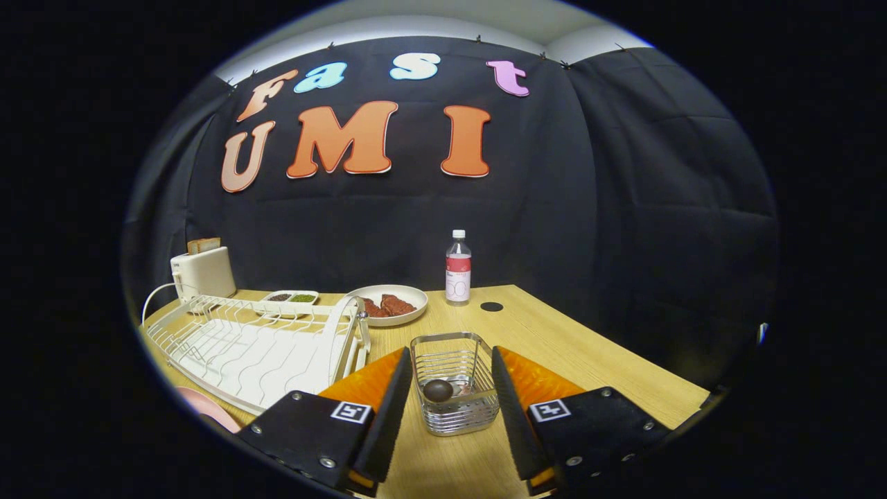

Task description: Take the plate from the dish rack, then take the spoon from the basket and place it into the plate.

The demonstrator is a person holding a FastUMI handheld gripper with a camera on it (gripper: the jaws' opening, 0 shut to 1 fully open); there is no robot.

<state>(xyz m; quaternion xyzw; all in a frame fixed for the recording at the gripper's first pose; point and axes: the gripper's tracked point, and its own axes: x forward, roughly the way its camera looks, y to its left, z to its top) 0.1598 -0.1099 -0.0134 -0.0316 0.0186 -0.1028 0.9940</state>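
The camera rides on the tool (pixel 449 388), just above the counter (pixel 589 353), and looks forward and slightly down along the spread fingers toward the booth's back wall. A wire basket (pixel 454 381) sits close at 12 o'clock between the fingers; a dish rack (pixel 263 346) lies near at 10 o'clock.

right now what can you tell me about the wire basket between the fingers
The wire basket is a small, square, open-topped container of shiny metal wire, with horizontal bars for walls. It stands upright on the wooden table, beside the white dish rack. It sits in the gap of the open gripper, whose fingers flank it without clearly pressing on it. Inside lies a dark rounded object, possibly the spoon's end.
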